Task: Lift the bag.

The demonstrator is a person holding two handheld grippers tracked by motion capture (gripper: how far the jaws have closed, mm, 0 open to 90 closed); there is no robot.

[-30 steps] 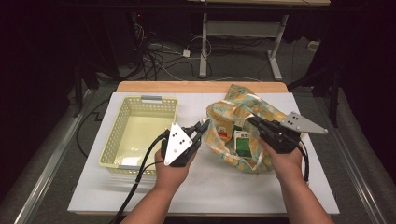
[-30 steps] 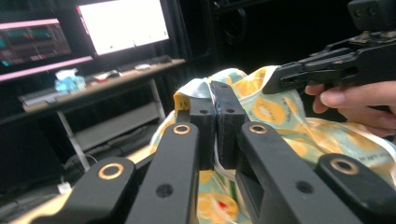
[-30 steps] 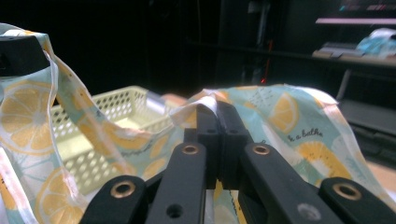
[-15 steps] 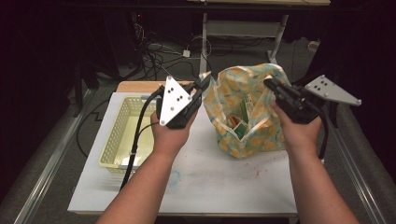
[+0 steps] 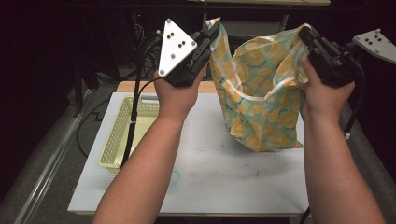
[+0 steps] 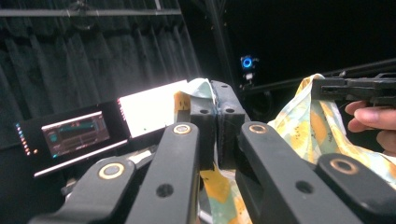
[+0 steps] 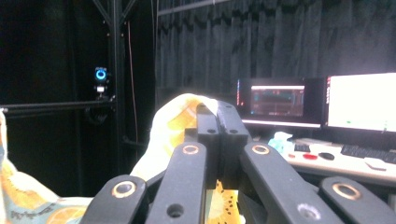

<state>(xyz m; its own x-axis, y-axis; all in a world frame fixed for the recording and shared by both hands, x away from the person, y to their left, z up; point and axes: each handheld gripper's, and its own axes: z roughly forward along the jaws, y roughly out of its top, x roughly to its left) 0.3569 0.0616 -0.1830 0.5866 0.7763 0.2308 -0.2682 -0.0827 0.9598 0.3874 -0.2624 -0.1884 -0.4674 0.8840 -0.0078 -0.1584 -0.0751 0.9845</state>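
Note:
A teal cloth bag (image 5: 259, 93) printed with orange fruit slices hangs in the air above the white table (image 5: 219, 177). My left gripper (image 5: 214, 29) is shut on the bag's left rim corner, held high at upper middle. My right gripper (image 5: 306, 35) is shut on the right rim, so the mouth is stretched between the two. In the left gripper view the jaws (image 6: 215, 100) pinch the cloth, with the bag (image 6: 303, 130) and the other hand to the right. The right gripper view has the jaws (image 7: 215, 114) closed on a yellow fold of the bag (image 7: 173, 126).
A pale yellow plastic basket (image 5: 121, 135) sits at the table's left side, below my left forearm. The table's wooden far edge (image 5: 140, 86) shows behind it. Lit monitors (image 7: 322, 102) and dark curtains stand beyond the table.
Both hands have lifted the bag off the table, from low over the mat to high in the air. The bag now hangs free with its mouth pulled wide.

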